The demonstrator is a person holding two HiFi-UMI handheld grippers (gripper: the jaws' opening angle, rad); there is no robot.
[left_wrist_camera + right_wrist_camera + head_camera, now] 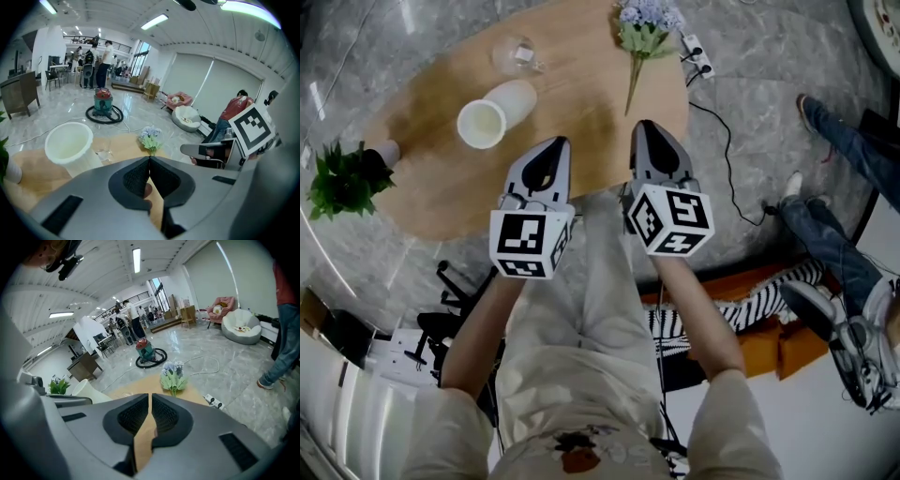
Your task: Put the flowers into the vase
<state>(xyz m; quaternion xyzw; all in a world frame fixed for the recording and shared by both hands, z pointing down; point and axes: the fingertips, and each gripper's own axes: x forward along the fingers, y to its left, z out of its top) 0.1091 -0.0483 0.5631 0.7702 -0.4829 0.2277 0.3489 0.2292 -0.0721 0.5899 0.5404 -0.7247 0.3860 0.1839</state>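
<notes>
the left gripper [560, 141] and the right gripper [644, 124] hovered side by side over the near edge of an oval wooden table [441, 187]. both pointed away from the person, and each had its jaws pressed together with nothing between them. the flowers [643, 28], a bunch of pale blue blooms with green leaves, lay flat at the table's far edge with the stem toward the grippers. they were straight ahead of the right gripper and apart from it, the stem's end stopping short of its tips. the white vase [492, 114] stood upright ahead and to the left of the left gripper, well apart from the flowers. a clear glass [516, 54] sat just beyond the vase, and a potted plant [342, 178] stood at the table's left end.
</notes>
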